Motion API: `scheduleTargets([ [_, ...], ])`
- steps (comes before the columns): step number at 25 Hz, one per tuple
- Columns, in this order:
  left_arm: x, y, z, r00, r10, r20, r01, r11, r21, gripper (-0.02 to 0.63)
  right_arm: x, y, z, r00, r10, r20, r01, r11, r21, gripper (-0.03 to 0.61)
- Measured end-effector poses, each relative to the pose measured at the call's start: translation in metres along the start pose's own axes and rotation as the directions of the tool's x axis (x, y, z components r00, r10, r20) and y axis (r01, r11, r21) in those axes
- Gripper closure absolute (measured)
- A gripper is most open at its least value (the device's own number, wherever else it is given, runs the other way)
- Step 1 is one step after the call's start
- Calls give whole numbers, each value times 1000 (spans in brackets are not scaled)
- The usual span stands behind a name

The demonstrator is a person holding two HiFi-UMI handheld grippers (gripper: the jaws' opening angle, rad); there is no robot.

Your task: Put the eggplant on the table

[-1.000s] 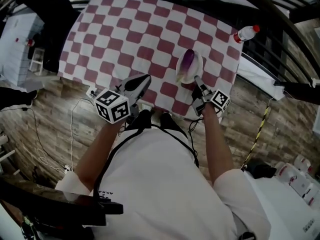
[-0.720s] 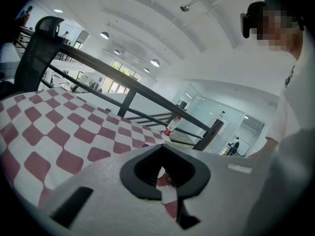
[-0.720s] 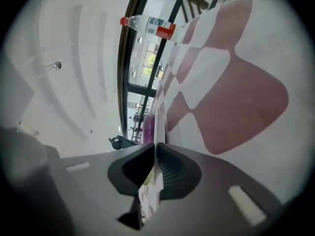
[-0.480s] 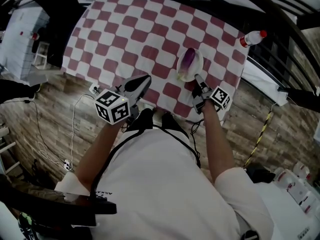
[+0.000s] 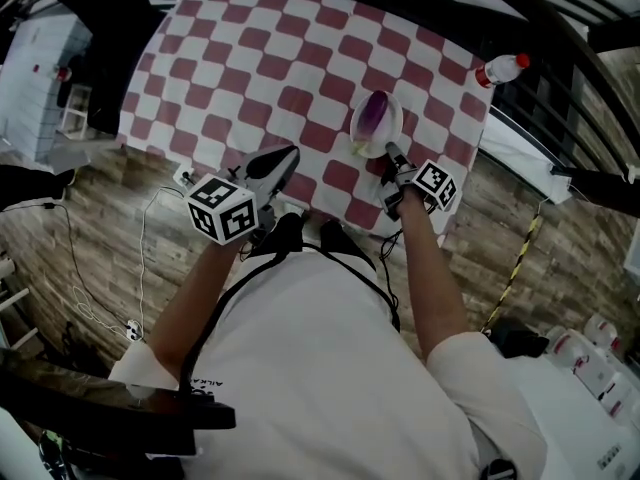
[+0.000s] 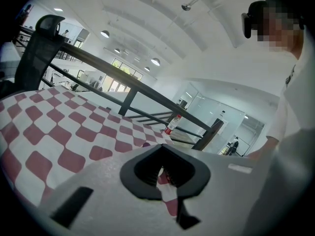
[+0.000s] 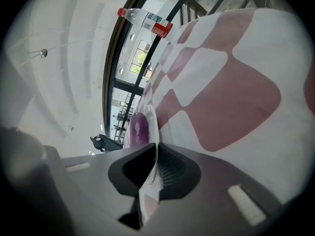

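A purple eggplant [image 5: 375, 115] lies on a white plate [image 5: 356, 138] that rests on the red-and-white checked tablecloth [image 5: 250, 68], near the table's right front. My right gripper [image 5: 390, 151] is shut on the plate's near rim. In the right gripper view the thin rim [image 7: 153, 132] runs between the jaws, with the eggplant [image 7: 138, 128] just behind. My left gripper [image 5: 285, 155] hovers over the table's front edge, left of the plate, shut and empty; in the left gripper view its tips [image 6: 160, 173] meet over the cloth.
A plastic bottle with a red cap [image 5: 497, 69] lies at the table's far right corner, also seen as the bottle [image 7: 145, 18] and as the bottle [image 6: 172, 124]. A dark railing [image 5: 560, 28] runs behind the table. Cables [image 5: 150, 238] lie on the wooden floor at left.
The right gripper keeps its hold on the plate's rim; plate and gripper have shifted only slightly in the view. The left gripper has barely moved.
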State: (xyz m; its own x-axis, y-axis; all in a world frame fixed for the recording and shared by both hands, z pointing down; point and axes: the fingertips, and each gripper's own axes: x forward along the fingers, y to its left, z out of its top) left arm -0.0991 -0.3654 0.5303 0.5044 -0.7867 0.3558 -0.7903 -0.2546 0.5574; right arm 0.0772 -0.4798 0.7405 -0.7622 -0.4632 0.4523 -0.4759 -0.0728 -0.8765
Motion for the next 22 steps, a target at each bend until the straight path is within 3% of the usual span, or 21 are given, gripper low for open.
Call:
scheduleTargets([
  [5,-1,1,1,1000,-12,3,12,1000,2,607,1,-6,-1,991,-133,6,133,990,-43,541],
  [13,-8,0,4,999,-32,10,32,999,19,607,-1,-9,0,965,-258,35,261,958,-121,525],
  [16,-11,-1,6,999,-47,15,47,999,22,607,-8,-4,2,963,-265,48,269,951,-150,488],
  [22,-9,-8,13,995,-94,24,93,995,28,607,-39,18,5,976,-193,97,207,965,-163,508],
])
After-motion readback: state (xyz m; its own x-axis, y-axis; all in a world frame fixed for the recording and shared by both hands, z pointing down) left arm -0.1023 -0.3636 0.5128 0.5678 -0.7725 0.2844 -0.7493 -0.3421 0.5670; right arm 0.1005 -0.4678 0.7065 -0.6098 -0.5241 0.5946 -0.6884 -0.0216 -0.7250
